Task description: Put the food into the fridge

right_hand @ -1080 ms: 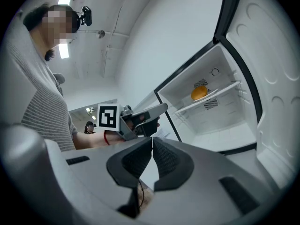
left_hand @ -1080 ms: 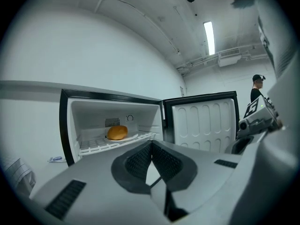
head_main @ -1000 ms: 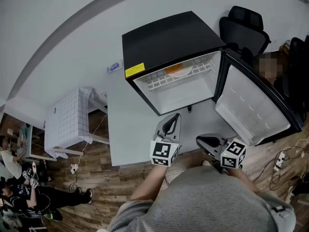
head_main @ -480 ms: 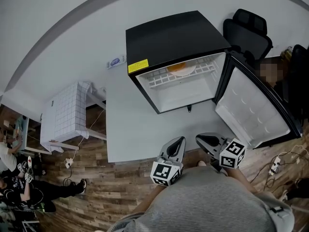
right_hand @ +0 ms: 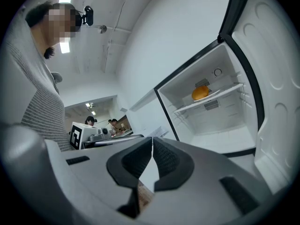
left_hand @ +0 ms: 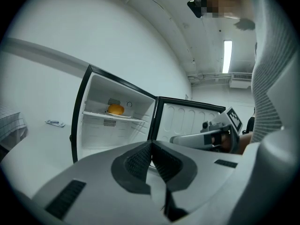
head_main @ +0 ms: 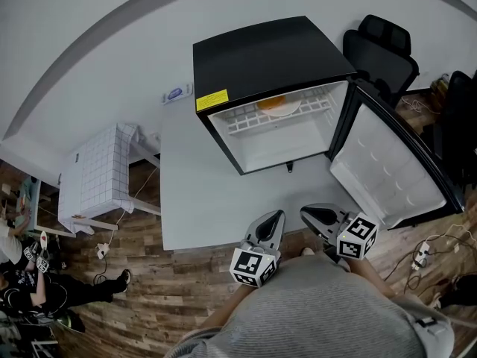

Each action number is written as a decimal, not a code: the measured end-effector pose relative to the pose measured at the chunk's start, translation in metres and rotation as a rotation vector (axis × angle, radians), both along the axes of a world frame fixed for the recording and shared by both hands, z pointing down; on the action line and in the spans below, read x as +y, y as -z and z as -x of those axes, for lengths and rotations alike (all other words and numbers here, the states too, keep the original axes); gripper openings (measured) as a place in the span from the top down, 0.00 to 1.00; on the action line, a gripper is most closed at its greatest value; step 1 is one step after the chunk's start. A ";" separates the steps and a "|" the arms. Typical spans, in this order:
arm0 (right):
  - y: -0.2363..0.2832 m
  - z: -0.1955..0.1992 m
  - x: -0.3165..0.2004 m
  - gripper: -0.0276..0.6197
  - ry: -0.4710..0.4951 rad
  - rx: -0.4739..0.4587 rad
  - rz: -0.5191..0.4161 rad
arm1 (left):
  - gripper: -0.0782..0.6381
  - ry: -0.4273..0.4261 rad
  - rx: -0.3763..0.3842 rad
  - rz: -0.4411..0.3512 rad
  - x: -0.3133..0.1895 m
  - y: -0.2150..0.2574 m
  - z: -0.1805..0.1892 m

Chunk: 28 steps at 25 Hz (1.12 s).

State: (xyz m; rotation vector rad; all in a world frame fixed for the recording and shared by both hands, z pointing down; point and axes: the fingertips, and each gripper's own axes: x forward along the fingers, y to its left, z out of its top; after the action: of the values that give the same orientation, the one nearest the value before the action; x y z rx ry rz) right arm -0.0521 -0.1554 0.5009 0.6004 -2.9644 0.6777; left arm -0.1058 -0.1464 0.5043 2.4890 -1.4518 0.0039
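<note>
Pulled back from the fridge (head_main: 261, 54), the left gripper (head_main: 274, 218) sits beside the right gripper (head_main: 309, 215), both pressed together, empty; the bun (head_main: 271, 102) rests on the fridge's upper shelf (head_main: 246, 121).

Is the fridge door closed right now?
No, the fridge door stands swung wide open to the right, leaving the orange food on the upper shelf in plain sight.

The left gripper (head_main: 276, 217) and right gripper (head_main: 306, 214) sit side by side, close against the person's torso, pointing forward. Both have jaws pressed together, holding nothing.
</note>
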 end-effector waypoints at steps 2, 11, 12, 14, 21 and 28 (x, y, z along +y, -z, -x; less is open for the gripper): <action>0.000 0.000 -0.001 0.94 -0.004 0.006 -0.008 | 0.87 -0.014 -0.010 -0.006 0.000 0.001 -0.003; 0.002 -0.005 -0.005 0.94 -0.037 0.006 -0.028 | 0.87 -0.056 -0.028 -0.012 0.000 0.003 -0.011; 0.001 -0.006 -0.005 0.94 -0.037 0.005 -0.028 | 0.87 -0.056 -0.028 -0.011 -0.001 0.003 -0.011; 0.000 -0.006 -0.005 0.94 -0.039 0.006 -0.028 | 0.87 -0.058 -0.029 -0.009 -0.001 0.003 -0.012; 0.002 -0.010 -0.008 0.94 -0.061 0.011 -0.039 | 0.87 -0.061 -0.036 -0.006 0.000 0.001 -0.014; 0.001 -0.014 -0.010 0.94 -0.072 0.055 -0.091 | 0.87 -0.065 -0.039 -0.004 -0.001 0.000 -0.015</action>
State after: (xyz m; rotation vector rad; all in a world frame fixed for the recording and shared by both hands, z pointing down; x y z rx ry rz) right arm -0.0384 -0.1658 0.4997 0.7223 -2.9478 0.5247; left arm -0.0906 -0.1477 0.5045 2.5522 -1.3858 0.0625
